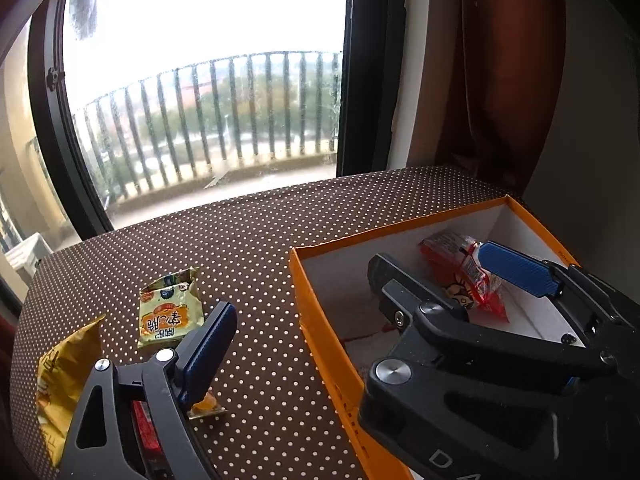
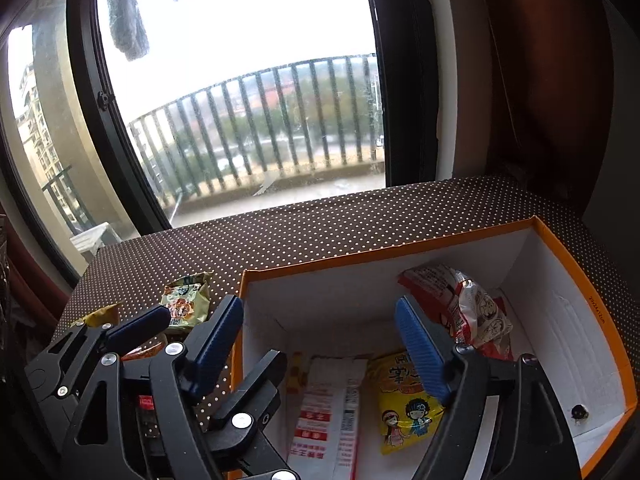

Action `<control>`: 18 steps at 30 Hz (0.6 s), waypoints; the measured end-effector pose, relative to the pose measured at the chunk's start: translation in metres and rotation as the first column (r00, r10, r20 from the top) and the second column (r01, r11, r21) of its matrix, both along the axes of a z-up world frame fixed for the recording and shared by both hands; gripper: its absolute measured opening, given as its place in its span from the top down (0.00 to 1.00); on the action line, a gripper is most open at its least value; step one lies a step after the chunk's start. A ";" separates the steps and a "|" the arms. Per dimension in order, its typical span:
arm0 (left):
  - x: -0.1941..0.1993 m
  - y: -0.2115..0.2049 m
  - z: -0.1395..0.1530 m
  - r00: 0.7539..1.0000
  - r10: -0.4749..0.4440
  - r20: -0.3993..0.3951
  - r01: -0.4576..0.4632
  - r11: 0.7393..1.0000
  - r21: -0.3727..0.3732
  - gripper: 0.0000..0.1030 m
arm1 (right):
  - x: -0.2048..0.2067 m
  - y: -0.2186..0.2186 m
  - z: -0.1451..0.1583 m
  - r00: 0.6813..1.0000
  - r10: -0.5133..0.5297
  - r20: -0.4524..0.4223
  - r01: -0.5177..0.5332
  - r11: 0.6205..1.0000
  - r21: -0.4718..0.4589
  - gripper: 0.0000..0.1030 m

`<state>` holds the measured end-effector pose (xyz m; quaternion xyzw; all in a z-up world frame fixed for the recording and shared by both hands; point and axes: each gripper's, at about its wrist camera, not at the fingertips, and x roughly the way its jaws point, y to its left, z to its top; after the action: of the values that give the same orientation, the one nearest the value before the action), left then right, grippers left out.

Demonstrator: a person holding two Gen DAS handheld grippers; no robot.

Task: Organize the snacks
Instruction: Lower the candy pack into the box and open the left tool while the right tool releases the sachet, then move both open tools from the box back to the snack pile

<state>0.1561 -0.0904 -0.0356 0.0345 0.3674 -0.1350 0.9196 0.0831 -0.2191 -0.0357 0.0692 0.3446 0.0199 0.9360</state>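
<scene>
- Both of my grippers hang open with nothing clamped. The right gripper [image 2: 318, 304] gapes over the box [image 2: 360, 255] and its pads are bare. The left gripper [image 1: 354, 280] is spread just as wide.
- The two are interleaved. My left gripper straddles the near-left wall of the box, with one finger over the table [image 1: 260, 240] and the other inside the box, beside the red pack [image 1: 460, 276].
- The red pack lies loose in the far right corner of the box. It sits just outside and beyond my right gripper's right-hand finger, not between the pads, so I judge it as put away. A yellow pack [image 2: 404, 400] and a white pack [image 2: 328, 412] lie flat on the box floor below.
- What's left is on the table, left of the box. The green pack [image 1: 168, 312] lies just ahead of my left gripper's outer finger and a little to its left. Its long axis runs roughly away from me.
- A yellow bag [image 1: 60, 380] lies further left, at the table's near edge.
- My left hand is much nearer to both. I judge the next move to be a short shift left to straddle the green pack across its narrow width.
</scene>
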 end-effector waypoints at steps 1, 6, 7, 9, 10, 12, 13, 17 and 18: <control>-0.002 0.000 0.001 1.000 -0.001 0.002 0.001 1.000 -0.001 0.13 | 0.000 0.000 0.000 1.000 -0.005 0.005 0.005 1.000 -0.003 0.19; -0.015 -0.003 0.007 1.000 -0.003 0.016 0.003 1.000 -0.001 0.12 | -0.008 0.002 0.002 1.000 -0.012 0.007 0.012 1.000 0.000 0.18; -0.017 -0.003 0.007 1.000 -0.004 0.020 0.004 1.000 -0.001 0.12 | -0.008 0.004 0.002 1.000 -0.014 0.009 0.014 1.000 -0.001 0.18; -0.024 -0.003 0.010 1.000 -0.004 0.031 0.004 1.000 0.000 0.12 | -0.014 0.004 0.004 1.000 -0.015 0.017 0.015 1.000 0.001 0.18; -0.026 -0.003 0.010 0.999 -0.003 0.036 0.003 1.000 0.000 0.12 | -0.016 0.004 0.005 1.000 -0.015 0.022 0.015 1.000 0.001 0.18; -0.033 -0.002 0.013 0.999 -0.002 0.046 0.002 1.000 0.001 0.12 | -0.022 0.004 0.007 0.999 -0.015 0.033 0.015 1.000 0.000 0.18; -0.036 -0.002 0.013 0.999 -0.002 0.052 0.002 1.000 0.000 0.12 | -0.025 0.004 0.008 0.999 -0.015 0.038 0.015 1.000 0.000 0.18; -0.052 0.001 0.019 0.997 0.006 0.080 -0.006 1.000 0.001 0.11 | -0.039 0.008 0.014 0.998 -0.012 0.063 0.012 1.000 -0.004 0.18; -0.057 0.002 0.020 0.996 0.008 0.087 -0.008 1.000 0.001 0.11 | -0.042 0.009 0.015 0.998 -0.011 0.069 0.011 1.000 -0.006 0.18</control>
<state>0.0996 -0.0886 -0.0155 0.0395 0.3270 -0.1292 0.9353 0.0407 -0.2105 -0.0204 0.0675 0.3118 0.0161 0.9476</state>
